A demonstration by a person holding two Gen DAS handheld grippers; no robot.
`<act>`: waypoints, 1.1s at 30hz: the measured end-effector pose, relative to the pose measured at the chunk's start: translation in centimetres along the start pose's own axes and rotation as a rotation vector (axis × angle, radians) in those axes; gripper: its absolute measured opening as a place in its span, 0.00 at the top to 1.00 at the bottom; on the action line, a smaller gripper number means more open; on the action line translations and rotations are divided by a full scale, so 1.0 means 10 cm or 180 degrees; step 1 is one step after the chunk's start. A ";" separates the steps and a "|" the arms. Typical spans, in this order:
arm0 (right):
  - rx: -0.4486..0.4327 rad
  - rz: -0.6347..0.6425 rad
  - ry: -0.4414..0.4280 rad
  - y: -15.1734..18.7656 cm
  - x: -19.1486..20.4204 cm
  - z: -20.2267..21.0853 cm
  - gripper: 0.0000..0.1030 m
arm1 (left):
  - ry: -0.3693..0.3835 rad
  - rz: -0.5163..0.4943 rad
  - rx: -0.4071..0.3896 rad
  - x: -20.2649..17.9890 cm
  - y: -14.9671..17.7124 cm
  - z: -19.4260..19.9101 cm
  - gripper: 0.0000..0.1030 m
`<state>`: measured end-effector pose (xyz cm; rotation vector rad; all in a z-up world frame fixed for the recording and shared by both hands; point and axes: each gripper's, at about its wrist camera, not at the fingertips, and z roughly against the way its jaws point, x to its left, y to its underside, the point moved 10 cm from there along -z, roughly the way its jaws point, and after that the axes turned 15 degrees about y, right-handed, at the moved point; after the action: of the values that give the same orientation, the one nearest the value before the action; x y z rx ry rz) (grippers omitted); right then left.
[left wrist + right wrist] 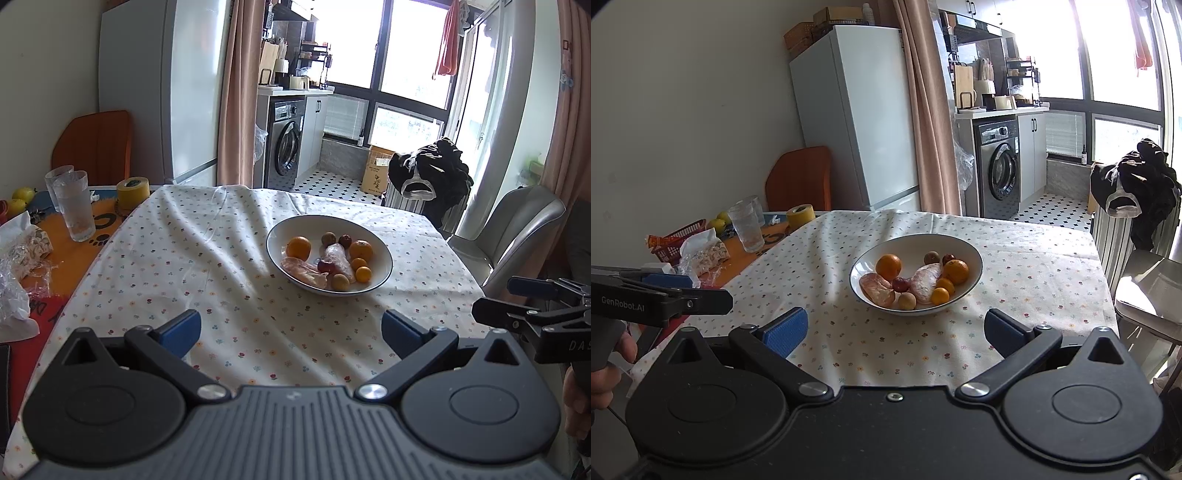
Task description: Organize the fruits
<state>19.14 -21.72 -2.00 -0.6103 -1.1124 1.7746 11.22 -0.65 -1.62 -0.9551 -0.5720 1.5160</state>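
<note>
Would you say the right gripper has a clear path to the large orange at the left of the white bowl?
Probably yes: the right gripper is open and only bare floral tablecloth lies before the white bowl; the large orange sits uncovered.

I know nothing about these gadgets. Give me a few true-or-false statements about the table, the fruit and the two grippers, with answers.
1. All the fruit in view lies in the white bowl. False: yellow fruits sit beyond the glasses.
2. Both the left gripper and the right gripper are open and hold nothing. True.
3. The bowl stands on bare wood. False: on a flowered tablecloth.
4. A roll of yellow tape sits near the glasses. True.
</note>
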 end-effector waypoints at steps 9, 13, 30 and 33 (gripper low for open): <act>-0.0006 -0.0006 0.0011 -0.01 -0.01 0.01 0.00 | -0.0025 -0.0006 -0.0015 -0.01 -0.01 0.02 0.00; -0.0005 -0.0013 0.0016 -0.03 -0.02 0.02 0.00 | -0.0021 -0.0008 -0.0019 -0.01 -0.02 0.03 0.00; 0.0002 0.0012 0.0030 -0.05 0.01 0.03 0.00 | -0.0008 -0.0004 -0.0034 -0.02 -0.04 0.07 0.00; 0.0002 0.0011 0.0032 -0.05 0.01 0.03 0.00 | -0.0008 -0.0004 -0.0035 -0.02 -0.04 0.07 0.00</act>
<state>19.10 -21.68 -1.44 -0.6205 -1.1044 1.7730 10.84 -0.61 -0.85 -0.9612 -0.5830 1.5144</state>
